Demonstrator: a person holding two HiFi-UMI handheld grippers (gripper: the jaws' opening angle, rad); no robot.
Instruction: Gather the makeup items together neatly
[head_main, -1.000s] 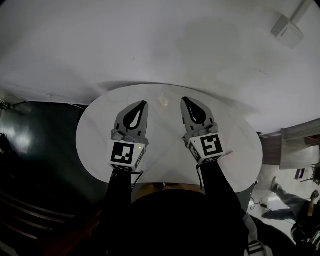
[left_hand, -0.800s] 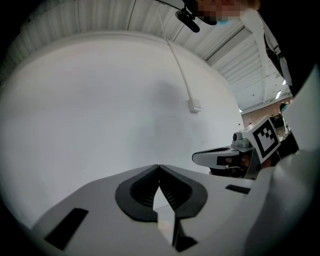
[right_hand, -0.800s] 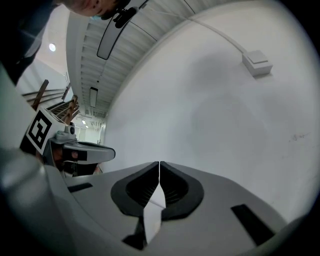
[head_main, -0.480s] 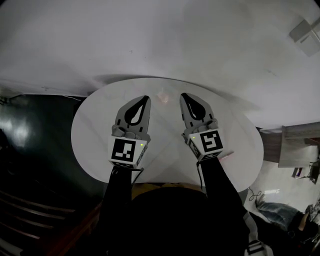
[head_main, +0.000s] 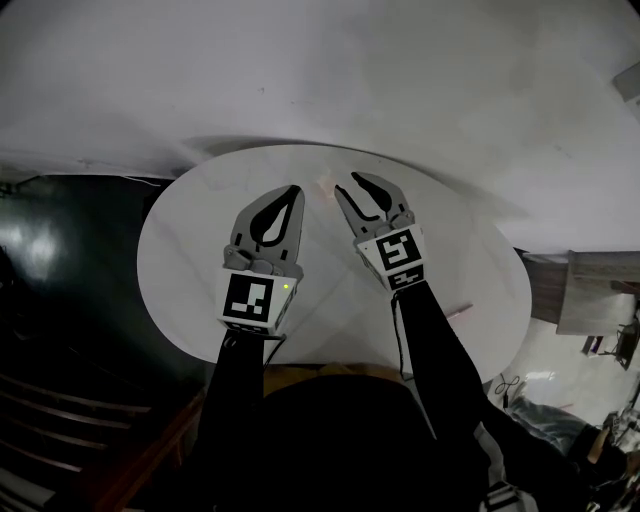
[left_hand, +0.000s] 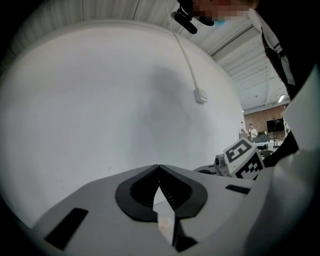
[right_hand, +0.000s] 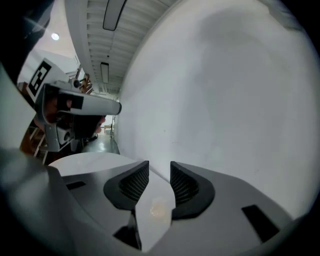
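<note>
A small pale pink round item (head_main: 323, 188) lies near the far edge of the white oval table (head_main: 190, 290). My right gripper (head_main: 353, 186) points at it from the right, and its jaws are opening with nothing pressed between them. In the right gripper view the item (right_hand: 158, 209) shows on the tabletop through the gap under the right gripper (right_hand: 160, 169). My left gripper (head_main: 295, 192) hovers just left of the item with its tips touching, holding nothing. The left gripper (left_hand: 159, 166) sees the item (left_hand: 163, 223) through the slit below its tips. A thin pink stick (head_main: 460, 307) lies at the table's right side.
A plain white wall rises right behind the table's far edge. Dark floor lies to the left of the table, and a wooden shelf (head_main: 600, 290) stands at the right. The right gripper's marker cube (left_hand: 243, 158) shows in the left gripper view.
My right gripper has swung left toward the pale round item and its jaws have parted. The left gripper has stayed about where it was, still shut.
</note>
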